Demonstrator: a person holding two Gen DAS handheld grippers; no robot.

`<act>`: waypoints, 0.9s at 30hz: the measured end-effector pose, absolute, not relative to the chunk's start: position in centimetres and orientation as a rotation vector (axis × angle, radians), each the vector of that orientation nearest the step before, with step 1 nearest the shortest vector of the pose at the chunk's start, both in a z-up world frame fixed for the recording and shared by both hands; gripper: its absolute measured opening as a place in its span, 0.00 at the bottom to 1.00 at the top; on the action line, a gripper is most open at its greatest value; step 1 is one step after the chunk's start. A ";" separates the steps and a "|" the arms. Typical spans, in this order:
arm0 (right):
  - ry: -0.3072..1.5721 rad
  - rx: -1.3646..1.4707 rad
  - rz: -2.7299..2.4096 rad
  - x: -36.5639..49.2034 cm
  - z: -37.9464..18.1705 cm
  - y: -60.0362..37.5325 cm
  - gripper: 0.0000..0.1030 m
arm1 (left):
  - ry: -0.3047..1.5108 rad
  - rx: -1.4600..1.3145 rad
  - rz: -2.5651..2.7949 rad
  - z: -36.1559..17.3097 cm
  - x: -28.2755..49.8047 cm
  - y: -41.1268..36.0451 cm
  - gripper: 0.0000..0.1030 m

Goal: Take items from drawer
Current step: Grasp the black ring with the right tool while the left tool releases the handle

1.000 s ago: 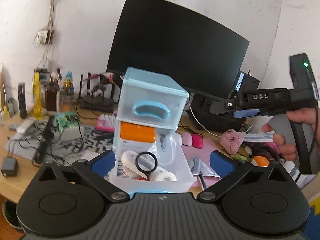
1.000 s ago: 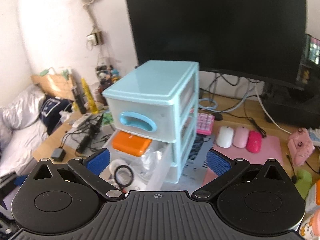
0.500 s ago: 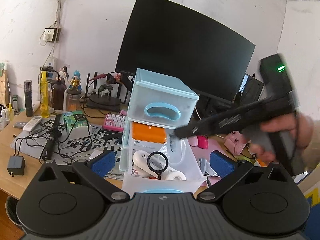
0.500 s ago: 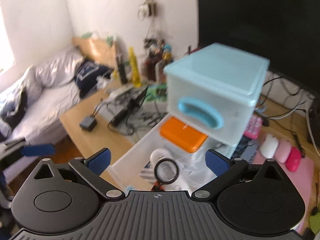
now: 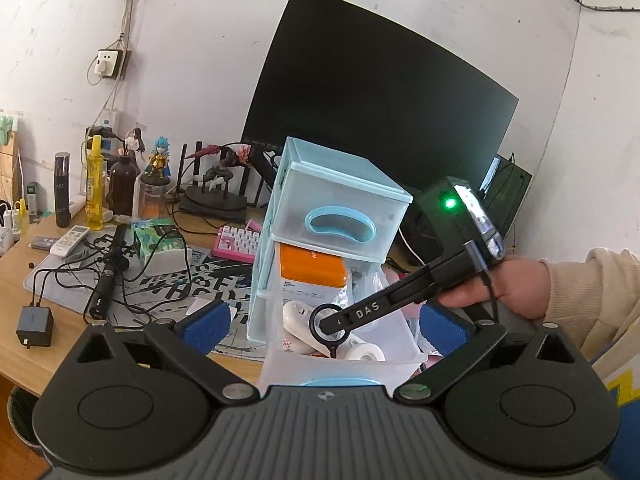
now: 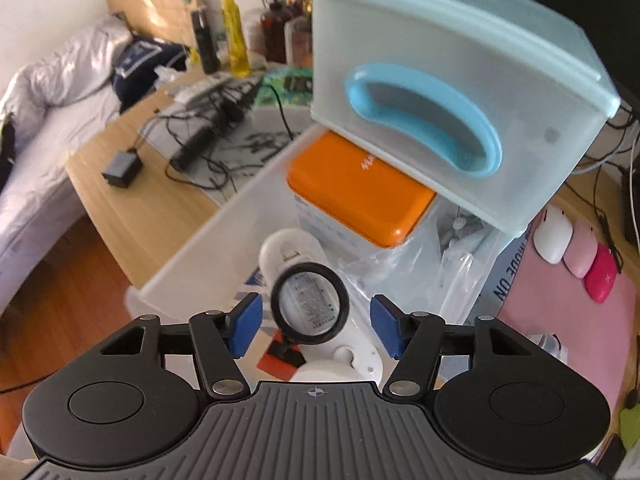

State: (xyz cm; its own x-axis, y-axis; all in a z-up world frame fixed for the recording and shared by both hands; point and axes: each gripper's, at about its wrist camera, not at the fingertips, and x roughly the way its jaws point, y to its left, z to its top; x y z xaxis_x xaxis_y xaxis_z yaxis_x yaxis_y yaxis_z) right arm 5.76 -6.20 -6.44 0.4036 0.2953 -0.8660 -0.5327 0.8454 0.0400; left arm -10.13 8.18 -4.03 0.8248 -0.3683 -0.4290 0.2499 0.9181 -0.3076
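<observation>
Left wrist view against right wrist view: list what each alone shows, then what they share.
Only the left wrist view: the monitor, the pink keyboard and the right gripper reaching into the drawer. Only the right wrist view: the bed and three mice. Both: the open drawer, orange box, magnifying glass and upper drawer handle.

Bedroom: bed (image 6: 52, 92) beside cluttered desk (image 6: 132, 196)

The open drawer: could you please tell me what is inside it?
The open drawer holds an orange box, a magnifying glass, a white device and clear bags; items underneath are covered.
</observation>
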 end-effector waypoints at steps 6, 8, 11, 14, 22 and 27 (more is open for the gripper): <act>1.080 -0.271 0.496 6.6 -7.9 -6.1 0.46 | 0.506 -0.253 -0.339 -4.2 -9.9 8.7 1.00; 1.087 -0.267 0.483 6.8 -8.2 -6.1 0.45 | 0.504 -0.257 -0.340 -4.2 -9.8 8.9 1.00; 1.103 -0.267 0.470 7.0 -8.6 -6.2 0.42 | 0.500 -0.257 -0.346 -4.2 -9.7 9.0 1.00; 1.113 -0.253 0.472 7.1 -8.6 -6.5 0.40 | 0.498 -0.257 -0.352 -4.2 -9.6 9.2 1.00; 1.123 -0.217 0.478 6.9 -8.1 -7.4 0.13 | 0.499 -0.264 -0.355 -4.3 -9.3 9.6 1.00; 1.116 -0.196 0.484 6.2 -7.1 -8.3 0.07 | 0.498 -0.266 -0.360 -4.4 -9.1 9.8 1.00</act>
State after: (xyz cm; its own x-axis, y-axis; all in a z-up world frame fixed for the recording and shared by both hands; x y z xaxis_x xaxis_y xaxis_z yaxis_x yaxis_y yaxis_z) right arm 6.23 -8.29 -7.10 0.3490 0.2744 -0.8960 -0.4669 0.8800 0.0876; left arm -9.12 9.76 -4.40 0.8182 -0.3977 -0.4151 0.2700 0.9033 -0.3333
